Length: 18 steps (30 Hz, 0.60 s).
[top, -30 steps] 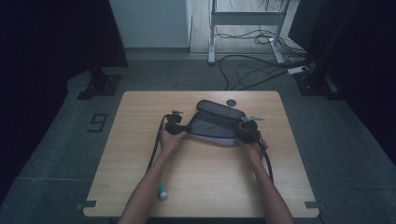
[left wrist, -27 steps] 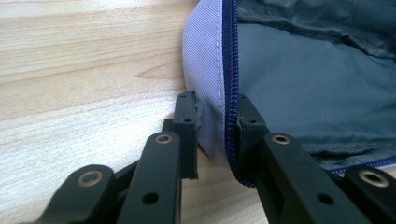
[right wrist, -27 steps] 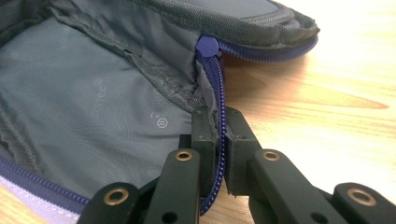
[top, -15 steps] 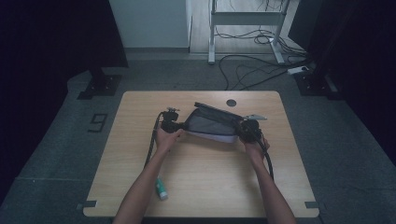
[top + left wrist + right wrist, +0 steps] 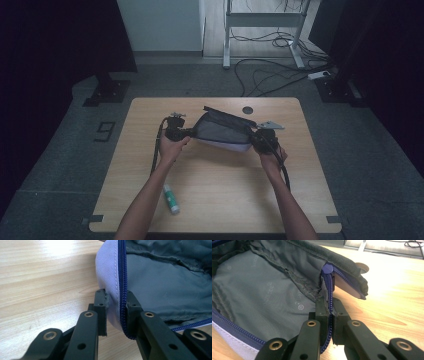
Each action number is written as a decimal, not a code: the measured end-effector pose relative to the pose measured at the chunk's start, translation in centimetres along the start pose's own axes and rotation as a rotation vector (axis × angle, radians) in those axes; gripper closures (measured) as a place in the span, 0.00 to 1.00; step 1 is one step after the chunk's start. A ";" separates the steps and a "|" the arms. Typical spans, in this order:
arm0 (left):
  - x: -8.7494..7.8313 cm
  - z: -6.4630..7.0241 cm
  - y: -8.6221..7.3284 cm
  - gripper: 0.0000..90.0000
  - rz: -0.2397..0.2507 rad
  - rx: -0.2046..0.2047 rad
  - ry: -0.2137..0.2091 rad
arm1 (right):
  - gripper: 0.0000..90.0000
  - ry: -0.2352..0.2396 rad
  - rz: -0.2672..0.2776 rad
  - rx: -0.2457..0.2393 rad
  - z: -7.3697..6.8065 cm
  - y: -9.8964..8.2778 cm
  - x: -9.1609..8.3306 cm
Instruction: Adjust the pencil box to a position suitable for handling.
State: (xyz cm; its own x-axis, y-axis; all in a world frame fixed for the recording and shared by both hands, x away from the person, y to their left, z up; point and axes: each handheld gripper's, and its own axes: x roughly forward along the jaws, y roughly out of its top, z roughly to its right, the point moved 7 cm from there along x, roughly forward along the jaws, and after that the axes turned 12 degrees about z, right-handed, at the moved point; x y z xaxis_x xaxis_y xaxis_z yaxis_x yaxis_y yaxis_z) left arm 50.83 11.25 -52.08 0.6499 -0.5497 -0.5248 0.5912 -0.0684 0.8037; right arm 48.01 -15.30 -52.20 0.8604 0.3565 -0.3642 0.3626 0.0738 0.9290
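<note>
Open pouch spans between both claws near worktop far edge: left claw and right claw each pinch its zipper rim

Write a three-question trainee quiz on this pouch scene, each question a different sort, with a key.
1. True or false: the pouch is zipped shut.
2. Multiple choice: what does the left gripper clamp? A) the pouch's lilac edge beside the blue zipper B) the small tube C) a cable
3. Short answer: where does the small tube lie relative to the person's left forearm?

Key
1. False: in the right gripper view the pouch gapes open, with its grey lining showing.
2. A. The right gripper is likewise shut on the zipper edge at the pouch's other end.
3. On the table just beside the forearm, on the near side, apart from the pouch.
</note>
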 end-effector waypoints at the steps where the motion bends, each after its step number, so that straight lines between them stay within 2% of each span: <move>1: -0.2 0.0 0.0 0.85 0.006 -0.004 -0.001 | 0.94 0.004 0.006 -0.001 -0.1 0.1 -0.1; 11: -2.3 0.0 -0.3 0.85 0.028 -0.017 -0.016 | 0.95 0.027 0.026 -0.014 -1.3 1.3 -1.0; 18: -3.5 0.2 -0.5 0.85 0.024 0.000 -0.019 | 0.95 0.044 0.039 -0.031 -2.3 1.9 -1.8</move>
State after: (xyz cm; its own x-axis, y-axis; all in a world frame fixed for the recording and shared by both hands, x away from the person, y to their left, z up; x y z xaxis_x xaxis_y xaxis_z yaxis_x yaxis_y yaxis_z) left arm 48.21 13.08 -50.56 0.6544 -0.5671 -0.5002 0.5756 -0.0554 0.8159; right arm 46.38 -13.69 -49.66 0.8569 0.4000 -0.3251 0.3172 0.0878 0.9443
